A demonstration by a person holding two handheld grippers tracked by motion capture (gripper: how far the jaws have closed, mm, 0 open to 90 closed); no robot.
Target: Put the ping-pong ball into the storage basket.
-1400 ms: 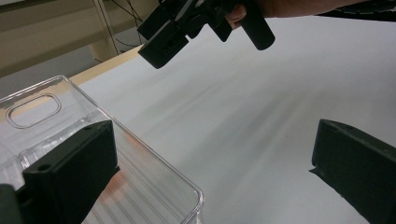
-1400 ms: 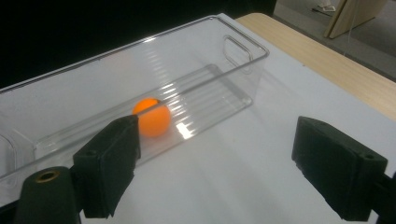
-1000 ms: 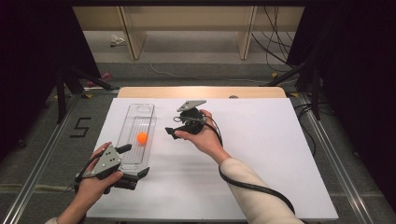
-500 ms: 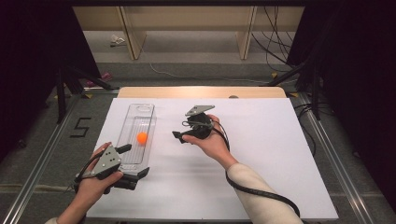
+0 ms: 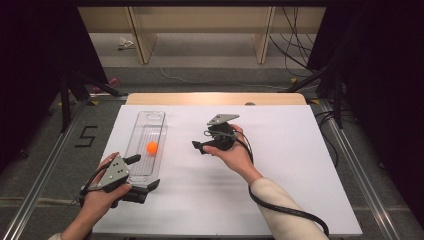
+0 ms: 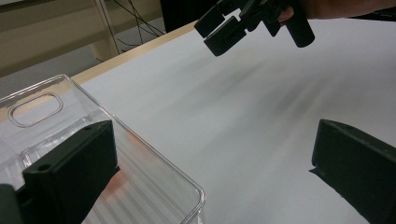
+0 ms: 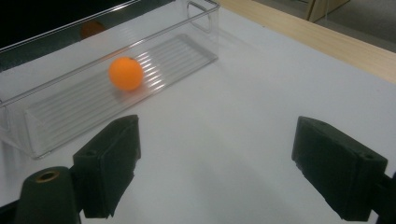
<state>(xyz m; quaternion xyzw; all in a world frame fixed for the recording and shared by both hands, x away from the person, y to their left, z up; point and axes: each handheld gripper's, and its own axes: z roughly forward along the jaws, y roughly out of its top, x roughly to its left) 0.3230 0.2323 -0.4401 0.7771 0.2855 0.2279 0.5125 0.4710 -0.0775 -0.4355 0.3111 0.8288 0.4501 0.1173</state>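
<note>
Orange ball [image 5: 152, 147] inside clear tray [image 5: 145, 120], mid-length, at 9 o'clock from right gripper [image 5: 202, 145]. Right gripper above white table [image 5: 280, 165], jaws wide apart, empty. Left gripper [image 5: 142, 175] at tray's near end, 6 o'clock from ball; jaws apart, straddling tray corner.

My high view shows the white desk [image 5: 280, 200] evenly lit from above, while everything around the desk falls off into near black at both sides. Shadows on the desk are soft and short. In the left gripper view I see streaky motion blur across the desk surface, and the near black jaws are out of focus. The right gripper view is sharper: the orange ball [image 7: 125, 73] reads crisp inside the clear tray [image 7: 196, 28], whose ribbed floor catches pale glare.
</note>
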